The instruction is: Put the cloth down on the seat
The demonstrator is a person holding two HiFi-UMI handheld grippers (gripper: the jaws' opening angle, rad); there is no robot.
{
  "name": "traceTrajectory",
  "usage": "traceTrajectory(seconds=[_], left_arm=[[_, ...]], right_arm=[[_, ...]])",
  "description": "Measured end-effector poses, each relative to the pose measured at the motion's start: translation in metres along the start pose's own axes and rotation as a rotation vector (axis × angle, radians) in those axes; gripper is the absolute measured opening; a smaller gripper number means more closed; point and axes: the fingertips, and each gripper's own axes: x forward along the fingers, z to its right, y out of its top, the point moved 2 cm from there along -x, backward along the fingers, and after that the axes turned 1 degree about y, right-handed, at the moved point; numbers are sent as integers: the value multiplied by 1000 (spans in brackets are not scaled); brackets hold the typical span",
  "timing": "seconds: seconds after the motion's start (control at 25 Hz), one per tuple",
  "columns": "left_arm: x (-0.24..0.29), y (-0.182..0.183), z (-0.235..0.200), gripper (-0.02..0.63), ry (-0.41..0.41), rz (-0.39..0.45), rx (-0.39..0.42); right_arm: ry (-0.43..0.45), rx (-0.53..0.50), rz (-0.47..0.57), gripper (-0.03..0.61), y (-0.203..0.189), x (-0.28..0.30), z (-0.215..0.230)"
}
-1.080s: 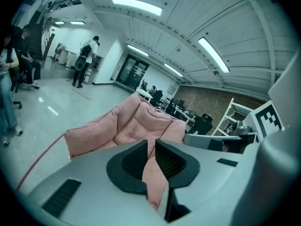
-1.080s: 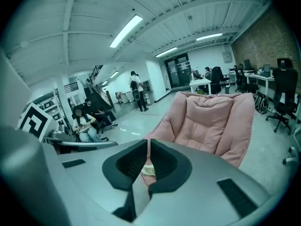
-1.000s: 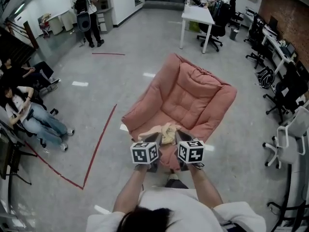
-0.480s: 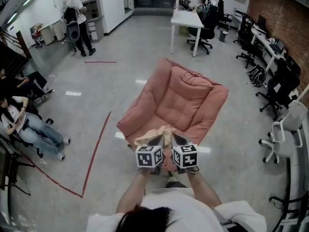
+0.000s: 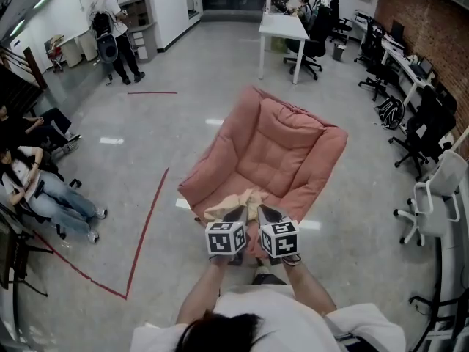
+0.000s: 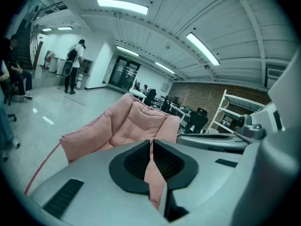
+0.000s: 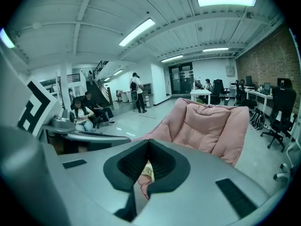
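A pink cushioned seat stands on the grey floor in front of me. A crumpled cream cloth lies on its front edge. My left gripper and right gripper hover side by side just before the cloth, tips at its near edge. In the left gripper view the left gripper is shut, with the seat beyond and pink showing through the slit. In the right gripper view the right gripper is shut too. The cloth shows below it through the slit, not pinched at the tips.
A white table with office chairs stands far behind the seat. More office chairs line the right side. People sit at the left and one stands at the far left. A red tape line runs along the floor left of the seat.
The two grippers have drawn a little closer together in front of the seat. The cloth stays on the seat's front edge. The head view has shifted slightly.
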Motion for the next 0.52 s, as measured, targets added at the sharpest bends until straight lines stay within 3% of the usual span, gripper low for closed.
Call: traceTrajectory(seconds=[0.52], left_arm=[[-3,-10,-5,43,13,-6,-35]], right_arm=[[-21,-66,19,28,-1,-4,-4]])
